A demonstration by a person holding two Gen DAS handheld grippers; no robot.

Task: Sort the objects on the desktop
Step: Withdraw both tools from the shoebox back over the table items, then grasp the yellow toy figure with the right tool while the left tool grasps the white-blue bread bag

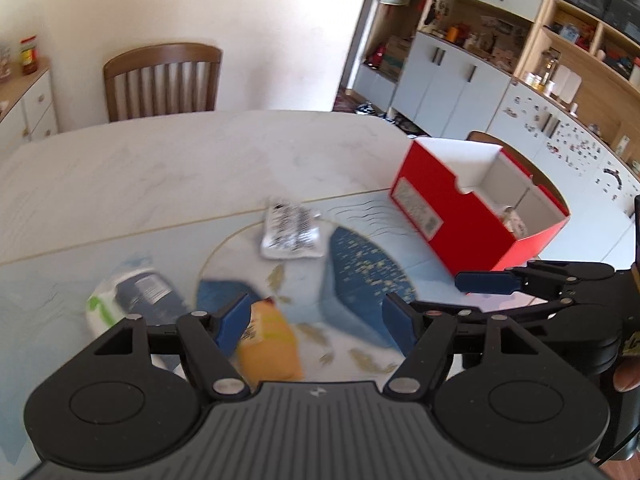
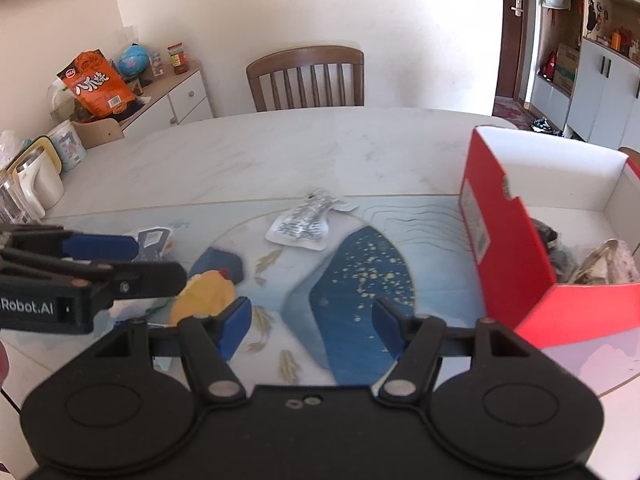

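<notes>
A red open box (image 1: 476, 216) with white inner walls stands on the table at the right; in the right wrist view (image 2: 516, 248) it holds several crumpled items. On the blue-patterned mat (image 1: 360, 272) lie a silver printed pouch (image 1: 290, 228) (image 2: 306, 224), a yellow packet (image 1: 270, 344) (image 2: 206, 292) and a white-green-blue wipes pack (image 1: 128, 300) (image 2: 154, 240). My left gripper (image 1: 316, 320) is open and empty, its left finger just above the yellow packet. My right gripper (image 2: 310, 322) is open and empty over the mat, left of the box.
A wooden chair (image 1: 164, 80) (image 2: 308, 76) stands behind the marble table (image 1: 180, 160). A white sideboard (image 2: 176, 100) at the left carries an orange snack bag (image 2: 96, 84), a globe and jars. White cups (image 2: 36, 180) stand at the table's left edge. Cabinets (image 1: 460, 72) line the right wall.
</notes>
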